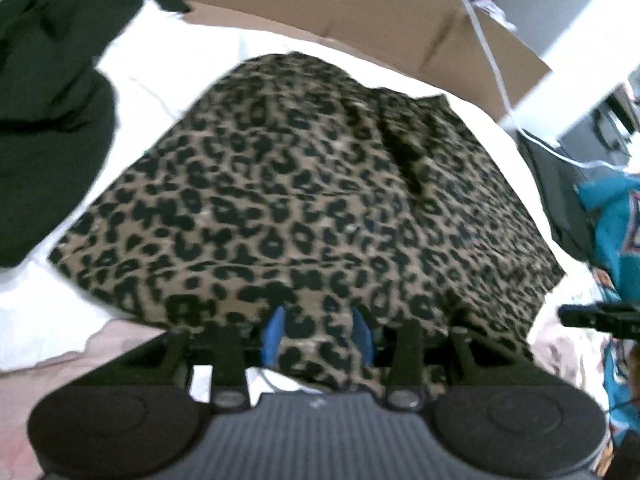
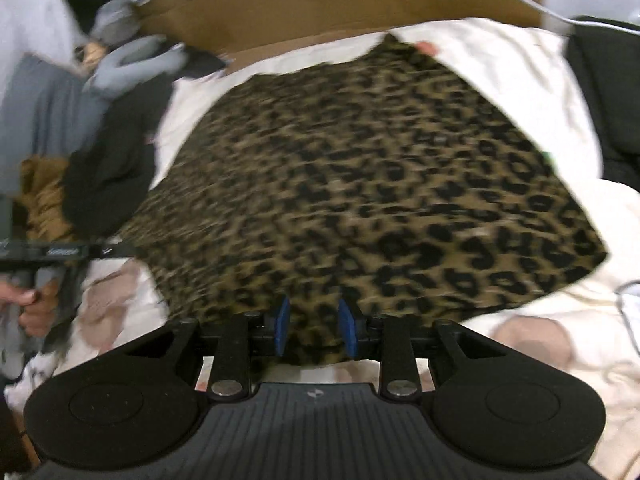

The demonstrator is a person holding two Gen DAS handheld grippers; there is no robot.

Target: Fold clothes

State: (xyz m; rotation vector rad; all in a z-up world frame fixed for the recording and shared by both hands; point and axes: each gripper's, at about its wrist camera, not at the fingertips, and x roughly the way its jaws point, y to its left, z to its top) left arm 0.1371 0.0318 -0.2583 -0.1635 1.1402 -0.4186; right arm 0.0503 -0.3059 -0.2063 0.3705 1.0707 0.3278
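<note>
Left claw [image 1: 318,334] black with blue pads [image 1: 273,334], ribbed grey housing, silver screws; right claw [image 2: 314,328] alike

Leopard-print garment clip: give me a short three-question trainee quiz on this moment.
1. True or false: the leopard-print garment lies spread on a white sheet.
2. What stands behind the garment at the far edge of the bed? A) a cardboard box B) a laundry basket C) a mirror
3. Fill in: in each wrist view the garment's near edge lies between the blue ____ of the left hand-held gripper and the right hand-held gripper.

Key: 1 true; 2 A; 3 pads. The pads stand apart with cloth between them, not pressed on it.
</note>
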